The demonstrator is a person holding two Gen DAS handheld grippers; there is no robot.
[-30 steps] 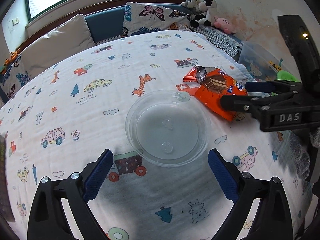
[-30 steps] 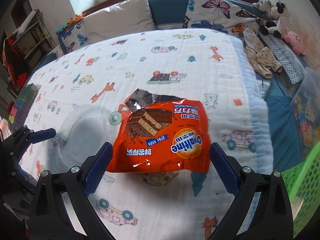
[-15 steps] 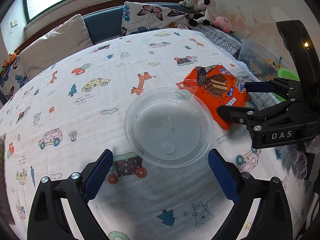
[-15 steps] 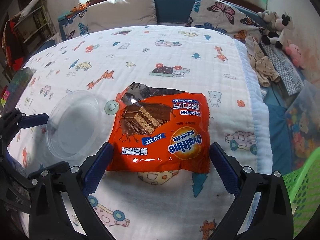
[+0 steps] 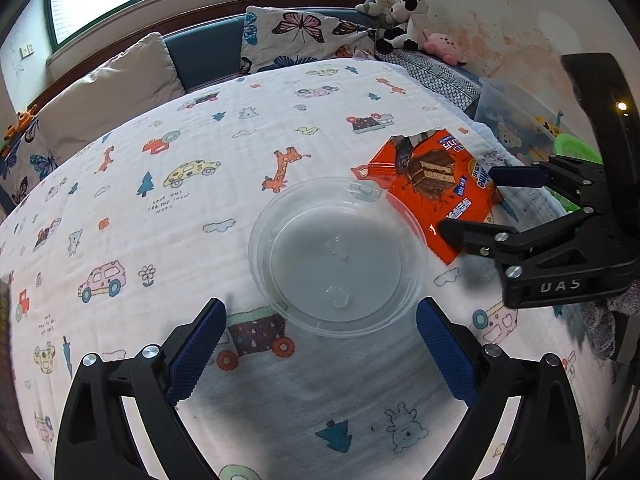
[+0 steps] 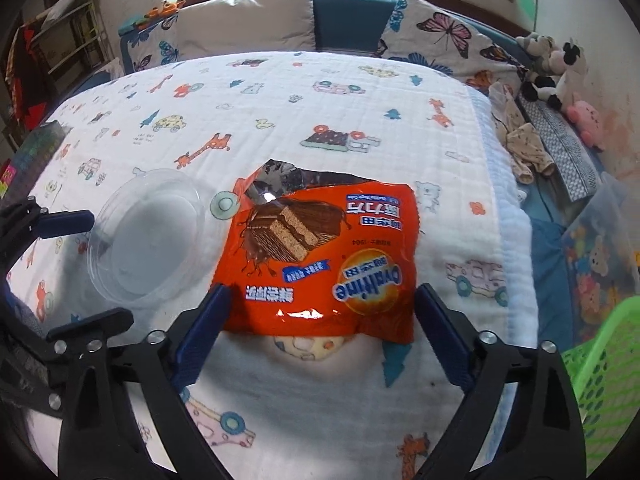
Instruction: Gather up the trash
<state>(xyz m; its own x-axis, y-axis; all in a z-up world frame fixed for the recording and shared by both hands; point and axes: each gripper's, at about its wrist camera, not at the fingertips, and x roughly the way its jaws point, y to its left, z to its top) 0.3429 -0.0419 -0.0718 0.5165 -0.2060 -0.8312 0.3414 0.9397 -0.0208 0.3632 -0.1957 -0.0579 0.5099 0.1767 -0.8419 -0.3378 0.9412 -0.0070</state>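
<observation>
An orange Ovaltine snack wrapper [image 6: 320, 256] lies torn open on the cartoon-print blanket [image 6: 280, 112]; it also shows in the left wrist view [image 5: 436, 184]. A clear plastic lid [image 5: 338, 256] lies just left of it, also in the right wrist view [image 6: 146, 236]. My left gripper [image 5: 320, 354] is open and empty, just short of the lid. My right gripper [image 6: 320, 336] is open, low over the blanket, its fingers flanking the wrapper's near edge. It shows from the side in the left wrist view [image 5: 472, 204].
A green mesh basket [image 6: 608, 364] stands off the blanket's right edge, beside a clear storage bin [image 5: 516, 116]. Pillows [image 5: 108, 88] and plush toys [image 5: 404, 20] line the far side. A dark book [image 6: 32, 156] lies at the left edge.
Both grippers have moved forward and lower. The wrapper now sits larger and closer between my right fingers, and the lid is nearer my left gripper. Both grippers stay open.
</observation>
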